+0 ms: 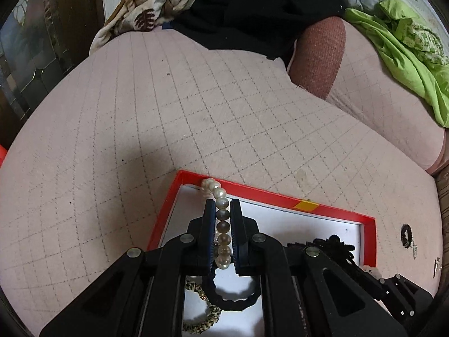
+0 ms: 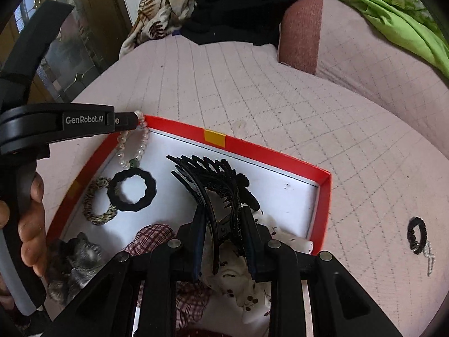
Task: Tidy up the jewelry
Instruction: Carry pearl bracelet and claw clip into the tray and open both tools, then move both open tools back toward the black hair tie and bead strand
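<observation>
While both grippers work over the red-rimmed box (image 2: 269, 151) on the pink quilted bed (image 1: 196, 112), each pinches something.
Right gripper (image 2: 223, 219) clamps the black hair claw (image 2: 216, 179), teeth pointing away; left gripper (image 1: 223, 205) nips the pearl bracelet (image 1: 221, 219) lengthwise between its fingers at the box's far corner.

Soft daylight, fisheye-warped dark edges

The right claw (image 2: 223, 216) grips a black hair clip (image 2: 216, 179) over the red box (image 2: 280, 151). The left claw (image 2: 132, 119) holds a pearl bracelet (image 2: 140, 148) at the box corner.
</observation>
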`<state>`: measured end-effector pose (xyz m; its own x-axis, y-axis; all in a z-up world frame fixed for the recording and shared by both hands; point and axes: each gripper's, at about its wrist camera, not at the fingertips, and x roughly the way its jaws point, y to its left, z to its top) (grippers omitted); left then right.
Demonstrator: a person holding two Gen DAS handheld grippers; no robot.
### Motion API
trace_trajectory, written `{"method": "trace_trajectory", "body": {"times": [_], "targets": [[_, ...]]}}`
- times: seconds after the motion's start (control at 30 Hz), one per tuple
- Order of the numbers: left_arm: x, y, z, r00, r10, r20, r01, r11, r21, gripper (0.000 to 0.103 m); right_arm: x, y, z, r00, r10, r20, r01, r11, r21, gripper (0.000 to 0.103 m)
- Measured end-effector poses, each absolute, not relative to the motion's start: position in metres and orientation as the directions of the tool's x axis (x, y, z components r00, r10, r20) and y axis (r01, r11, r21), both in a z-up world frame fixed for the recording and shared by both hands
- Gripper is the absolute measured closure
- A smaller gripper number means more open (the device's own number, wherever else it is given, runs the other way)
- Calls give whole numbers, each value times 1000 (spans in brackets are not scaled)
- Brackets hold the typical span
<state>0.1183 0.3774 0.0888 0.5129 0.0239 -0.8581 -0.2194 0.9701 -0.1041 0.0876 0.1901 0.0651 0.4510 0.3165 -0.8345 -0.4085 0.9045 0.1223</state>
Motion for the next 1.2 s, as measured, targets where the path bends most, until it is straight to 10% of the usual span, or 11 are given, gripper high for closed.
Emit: {"method": "trace_trajectory", "body": {"times": [0.13, 0.27, 1.2], "targets": [[113, 379, 88, 527, -8, -850, -235, 959, -155, 86, 88, 189, 66, 467, 317, -825, -408, 905, 117, 73], [103, 382, 100, 558, -3, -830, -260, 949, -178, 67, 85, 182, 70, 474, 327, -817, -405, 905, 127, 49], [-93, 197, 173, 662, 42, -748, -158, 984, -85, 50, -65, -5, 115, 555, 224, -801, -192, 972, 138, 46]]}}
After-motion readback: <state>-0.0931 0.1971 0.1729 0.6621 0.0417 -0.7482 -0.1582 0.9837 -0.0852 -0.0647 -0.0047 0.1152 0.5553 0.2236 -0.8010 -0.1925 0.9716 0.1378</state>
